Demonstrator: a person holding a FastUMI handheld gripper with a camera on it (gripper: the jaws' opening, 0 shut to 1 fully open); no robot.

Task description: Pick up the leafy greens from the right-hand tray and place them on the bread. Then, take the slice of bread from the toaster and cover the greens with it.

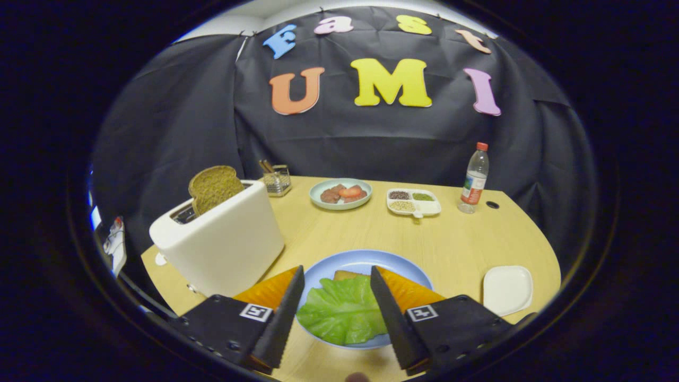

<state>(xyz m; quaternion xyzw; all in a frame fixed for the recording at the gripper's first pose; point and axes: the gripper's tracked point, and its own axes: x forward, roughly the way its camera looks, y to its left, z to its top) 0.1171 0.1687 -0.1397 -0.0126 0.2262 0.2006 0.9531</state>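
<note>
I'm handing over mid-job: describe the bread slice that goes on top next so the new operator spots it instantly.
Find the white boxy toaster on the wooden table, ahead of the open tongs and off to their left. The brown, round-topped bread slice sticks up out of its slot. Unlike the bread on the blue plate, lying under the green lettuce leaf, it stands on edge and bare.

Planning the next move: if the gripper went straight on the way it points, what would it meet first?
Probably the lettuce leaf on the blue plate, lying between the open gripper fingers; depth is unclear, so it might pass above it.
</note>
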